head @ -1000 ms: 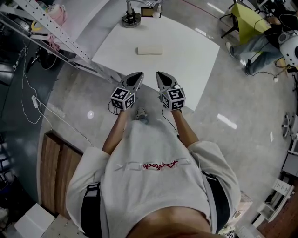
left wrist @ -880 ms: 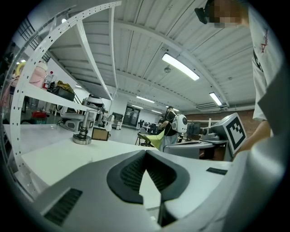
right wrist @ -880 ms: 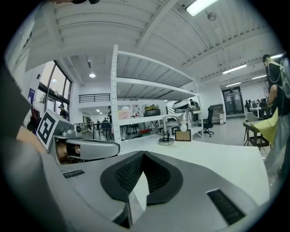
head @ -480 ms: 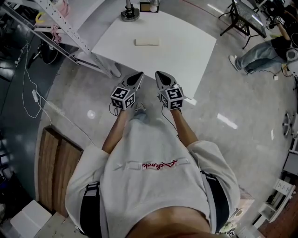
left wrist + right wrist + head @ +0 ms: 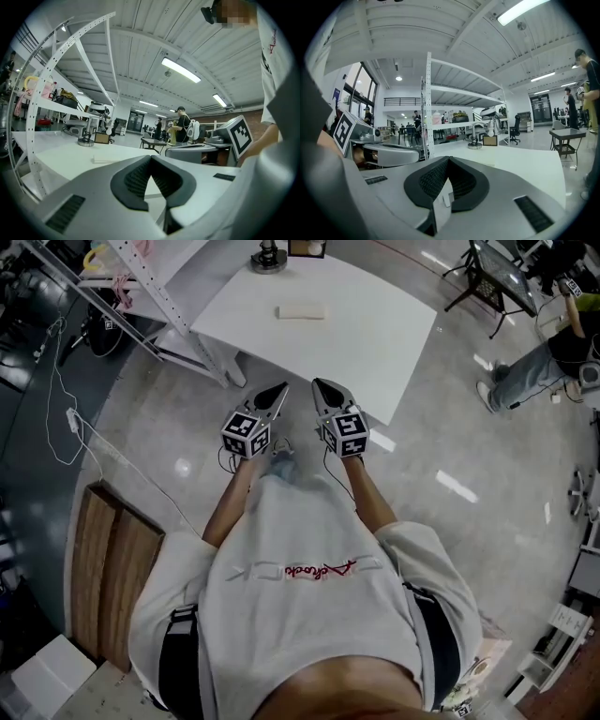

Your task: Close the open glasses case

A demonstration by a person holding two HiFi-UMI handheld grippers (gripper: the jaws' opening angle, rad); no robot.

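Observation:
A cream glasses case (image 5: pixel 300 311) lies flat on the white table (image 5: pixel 375 343), towards its far side. It shows only as a low oblong bar, and I cannot tell how its lid stands. My left gripper (image 5: pixel 278 392) and right gripper (image 5: pixel 322 388) hang side by side just off the table's near edge, well short of the case. Both are shut with nothing between the jaws. In the left gripper view the ribbed pads (image 5: pixel 140 177) meet and the case (image 5: pixel 105 161) is a thin strip far ahead. The right gripper (image 5: pixel 448 160) is shut too.
A round-based stand (image 5: pixel 267 259) and a small frame (image 5: pixel 307 247) sit at the table's far edge. A perforated metal rack (image 5: pixel 141 282) stands left of the table. A cable (image 5: pixel 80 423) and wooden boards (image 5: pixel 108 549) lie on the floor at left. A person (image 5: pixel 553 343) sits at far right.
Both grippers, shut throughout, have drawn back from over the table's near edge to just off it. The table and the case now sit higher in the head view.

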